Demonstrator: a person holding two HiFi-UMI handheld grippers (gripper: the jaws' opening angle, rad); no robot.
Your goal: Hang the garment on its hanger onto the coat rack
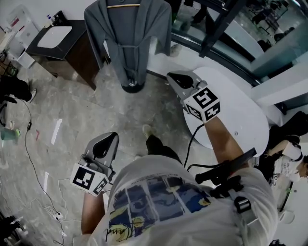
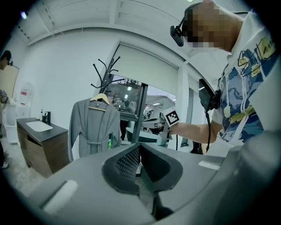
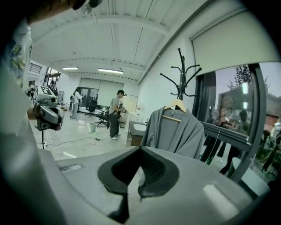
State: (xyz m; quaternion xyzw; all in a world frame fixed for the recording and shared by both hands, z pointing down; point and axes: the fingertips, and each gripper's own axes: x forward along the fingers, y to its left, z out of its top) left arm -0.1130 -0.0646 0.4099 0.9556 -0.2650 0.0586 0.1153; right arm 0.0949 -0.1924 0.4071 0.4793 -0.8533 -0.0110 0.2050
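Observation:
A grey robe (image 1: 127, 38) hangs on a wooden hanger (image 1: 123, 6) from the black coat rack, whose round base (image 1: 132, 86) stands on the floor ahead of me. The left gripper view shows the robe (image 2: 94, 127) on the rack (image 2: 107, 70) from the right side. The right gripper view shows the robe (image 3: 175, 132) under the rack's hooks (image 3: 181, 70). My left gripper (image 1: 113, 137) is low by my hip, shut and empty. My right gripper (image 1: 175, 78) is held forward to the right of the rack's base, also shut on nothing. Neither touches the robe.
A dark cabinet with a white basin (image 1: 57, 43) stands left of the rack. A white round table (image 1: 240, 110) is at my right, under my forearm. Cables (image 1: 38, 182) trail over the floor at left. People (image 3: 116, 114) stand far back in the room.

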